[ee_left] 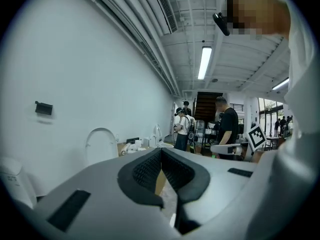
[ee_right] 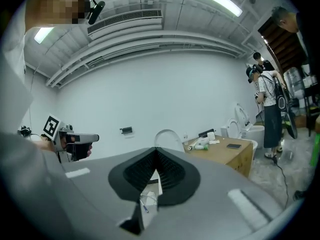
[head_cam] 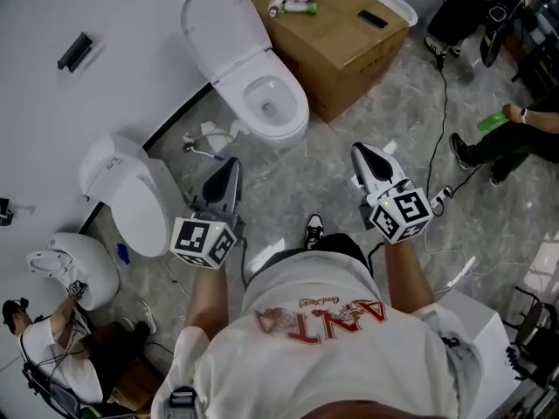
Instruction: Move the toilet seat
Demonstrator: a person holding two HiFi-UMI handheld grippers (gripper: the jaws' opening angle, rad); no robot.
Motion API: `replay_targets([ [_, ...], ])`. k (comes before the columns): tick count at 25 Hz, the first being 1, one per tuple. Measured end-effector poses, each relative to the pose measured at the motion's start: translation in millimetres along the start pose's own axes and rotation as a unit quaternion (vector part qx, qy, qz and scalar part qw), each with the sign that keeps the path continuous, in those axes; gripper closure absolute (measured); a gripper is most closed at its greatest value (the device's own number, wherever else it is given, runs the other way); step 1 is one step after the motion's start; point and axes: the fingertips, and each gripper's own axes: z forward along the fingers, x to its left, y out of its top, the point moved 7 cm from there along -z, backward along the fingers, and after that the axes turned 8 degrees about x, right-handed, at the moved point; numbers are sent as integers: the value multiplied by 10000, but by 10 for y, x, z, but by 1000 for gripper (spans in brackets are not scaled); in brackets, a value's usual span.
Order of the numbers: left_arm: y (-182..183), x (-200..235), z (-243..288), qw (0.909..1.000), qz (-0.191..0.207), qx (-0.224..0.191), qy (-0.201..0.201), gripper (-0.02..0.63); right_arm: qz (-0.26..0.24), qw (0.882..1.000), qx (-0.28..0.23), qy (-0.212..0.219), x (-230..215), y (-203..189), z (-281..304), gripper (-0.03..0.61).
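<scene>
Pointing ahead over the grey floor (head_cam: 306, 173), the left hand-held gripper (head_cam: 229, 166) and the right hand-held gripper (head_cam: 362, 151) are both closed, their jaws meeting with nothing between them. The toilet seat (head_cam: 223, 24) stands raised against the white wall, behind the open bowl (head_cam: 272, 105) of a toilet that is ahead of both grippers and well apart from them. A cardboard box (head_cam: 345, 42) sits just beside that toilet, and a second toilet (head_cam: 131, 190) stands further left along the wall.
</scene>
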Motion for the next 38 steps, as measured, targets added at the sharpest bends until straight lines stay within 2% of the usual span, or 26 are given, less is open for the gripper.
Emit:
replay_targets([
  [5, 125, 143, 360, 9998, -97, 6, 149, 603, -18, 9999, 100, 124, -364, 201, 391, 575],
  [14, 60, 654, 763, 9984, -404, 110, 390, 603, 39, 9984, 359, 435, -545, 245, 1194, 575],
  [25, 186, 1898, 1415, 9966, -688, 194, 409, 603, -258, 9968, 718, 245, -657, 610, 2480, 575],
  [31, 155, 2581, 1688, 9936, -1024, 319, 360, 603, -393, 9946, 941, 209, -568, 753, 3200, 575],
  [35, 47, 2972, 1882, 9895, -1287, 575, 318, 603, -281, 9929, 1155, -15, -607, 726, 3522, 575],
  [38, -41, 3133, 1959, 9859, -1578, 514, 204, 603, -218, 9903, 1367, -77, -668, 635, 3675, 575],
])
